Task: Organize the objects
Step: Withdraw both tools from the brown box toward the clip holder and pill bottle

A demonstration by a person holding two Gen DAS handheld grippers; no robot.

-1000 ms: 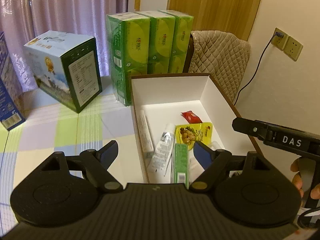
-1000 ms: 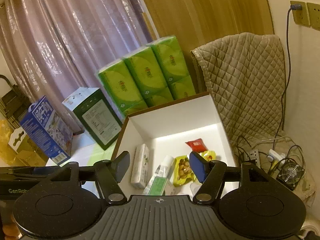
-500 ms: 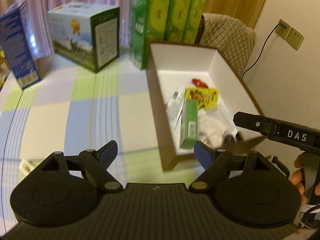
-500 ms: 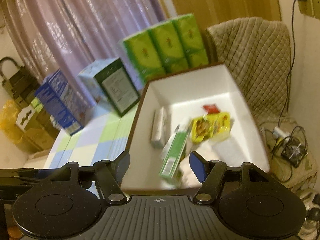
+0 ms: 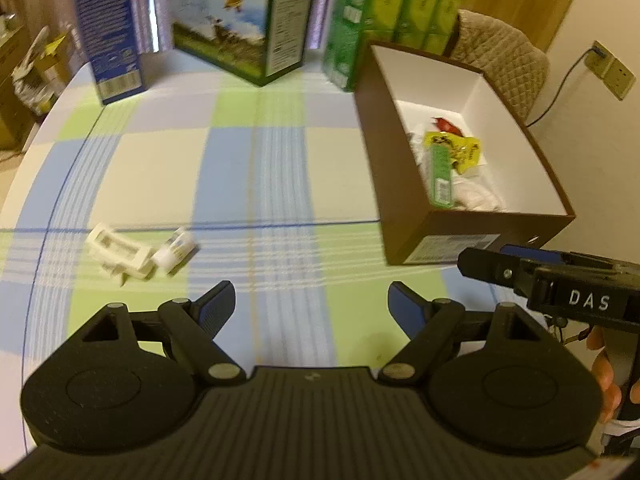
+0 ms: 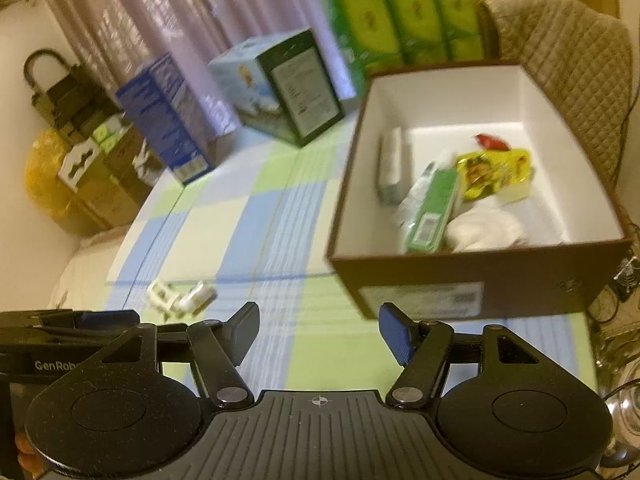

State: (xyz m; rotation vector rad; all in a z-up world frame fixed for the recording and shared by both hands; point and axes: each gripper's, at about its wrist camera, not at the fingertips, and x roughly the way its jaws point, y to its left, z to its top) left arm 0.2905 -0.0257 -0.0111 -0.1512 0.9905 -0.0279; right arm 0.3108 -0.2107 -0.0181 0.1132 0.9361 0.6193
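A brown box with a white inside (image 5: 404, 200) (image 6: 472, 276) stands at the table's right side. In it lie a green carton (image 5: 440, 172) (image 6: 434, 210), a yellow snack packet (image 5: 464, 152) (image 6: 496, 170), a red packet (image 6: 490, 141), a white tube and white cloth. On the checked tablecloth at the left lie a white open carton (image 5: 118, 254) (image 6: 162, 294) and a small white bottle (image 5: 176, 248) (image 6: 198, 296), side by side. My left gripper (image 5: 310, 306) is open, above the cloth. My right gripper (image 6: 318, 330) is open too, in front of the box.
At the back stand a blue carton (image 5: 110, 28), a blue-and-green carton (image 5: 244, 24) and green tissue packs (image 5: 396, 8). A quilted chair back (image 6: 560, 60) rises behind the box. The table edge curves at the left (image 5: 24, 168). A hand holds the right gripper's handle (image 5: 600, 360).
Both grippers have drawn back and up from over the box. The near table, the white carton and the small bottle have come into view. Both stay open.
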